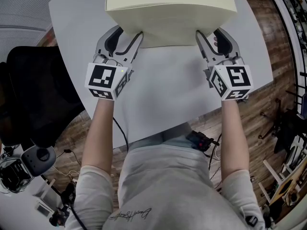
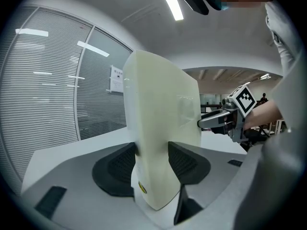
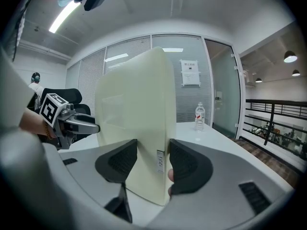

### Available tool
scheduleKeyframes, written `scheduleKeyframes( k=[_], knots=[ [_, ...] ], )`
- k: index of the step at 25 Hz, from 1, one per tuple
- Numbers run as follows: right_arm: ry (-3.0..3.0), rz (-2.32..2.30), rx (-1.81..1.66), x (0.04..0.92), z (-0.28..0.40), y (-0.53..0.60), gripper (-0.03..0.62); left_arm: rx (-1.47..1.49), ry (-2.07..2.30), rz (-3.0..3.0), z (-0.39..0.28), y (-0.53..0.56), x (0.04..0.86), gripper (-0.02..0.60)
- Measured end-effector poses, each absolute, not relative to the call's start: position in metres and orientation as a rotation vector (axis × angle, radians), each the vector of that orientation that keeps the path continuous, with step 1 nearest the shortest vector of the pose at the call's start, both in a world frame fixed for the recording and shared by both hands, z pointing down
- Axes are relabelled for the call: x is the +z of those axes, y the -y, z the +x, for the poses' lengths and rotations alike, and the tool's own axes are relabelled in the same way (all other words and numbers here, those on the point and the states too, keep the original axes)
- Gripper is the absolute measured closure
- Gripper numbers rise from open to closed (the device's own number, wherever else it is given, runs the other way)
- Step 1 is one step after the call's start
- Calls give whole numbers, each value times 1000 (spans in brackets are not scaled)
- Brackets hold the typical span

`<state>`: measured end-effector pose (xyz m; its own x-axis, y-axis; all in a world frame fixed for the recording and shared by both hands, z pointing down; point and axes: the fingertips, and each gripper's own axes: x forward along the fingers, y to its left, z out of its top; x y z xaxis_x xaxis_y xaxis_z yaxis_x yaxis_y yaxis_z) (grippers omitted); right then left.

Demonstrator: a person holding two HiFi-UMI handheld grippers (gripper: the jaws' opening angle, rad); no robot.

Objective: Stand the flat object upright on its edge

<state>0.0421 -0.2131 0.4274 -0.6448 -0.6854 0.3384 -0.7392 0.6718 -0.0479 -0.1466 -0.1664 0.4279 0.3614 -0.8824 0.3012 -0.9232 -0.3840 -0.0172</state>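
**Head view.** A thick, cream-coloured rectangular slab of matt, foam-like material (image 1: 168, 20) stands on its long edge over the far half of the pale grey worktop (image 1: 163, 95). It sits midway between the worktop's left and right edges, with its broad face toward the person. The left gripper (image 1: 128, 31) pinches its left end low down and the right gripper (image 1: 209, 32) pinches its right end. Each appears to have one jaw on the near face and one behind. A black office chair (image 1: 33, 80) sits off the worktop's left edge.

**Left gripper view.** The cream slab (image 2: 160, 109) rises end-on between the jaws. Both ribbed black pads press on its faces, so this pair is clamped on it and held wide by its thickness. Its rounded lower corner shows just under the pads. Whether it rests on the worktop I cannot tell.

**Right gripper view.** The pads likewise bear on both faces of the cream slab (image 3: 132, 109), beside a small label on its narrow end. A clear water bottle (image 3: 200, 117) stands well apart, farther along the worktop.

**Handling.** The cream slab looks light and stiff, with no sag between the two grips. Its matt skin should not slip, though foam may dent under hard pressure. With a tall face on a narrow base it will probably tip easily. It is best held low on the faces at both ends, and both ends let go evenly.
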Motion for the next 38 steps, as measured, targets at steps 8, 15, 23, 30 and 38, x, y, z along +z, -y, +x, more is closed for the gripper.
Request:
scheduleKeyframes(
  k=[8,15,23,30,38],
  knots=[
    [2608,1138,303,436,46,212,367,408,1661,2455,-144,166,431,353],
    [2628,1112,309,438,48,209,367,426,1637,2445,-143,163,432,351],
    [2636,1098,293,439,47,208,367,429,1633,2442,-144,160,434,351],
    [2623,1069,272,439,47,207,365,477,1616,2449,-143,158,434,347],
    [2620,1025,277,440,45,207,364,520,1559,2467,-142,158,436,337]
  ],
)
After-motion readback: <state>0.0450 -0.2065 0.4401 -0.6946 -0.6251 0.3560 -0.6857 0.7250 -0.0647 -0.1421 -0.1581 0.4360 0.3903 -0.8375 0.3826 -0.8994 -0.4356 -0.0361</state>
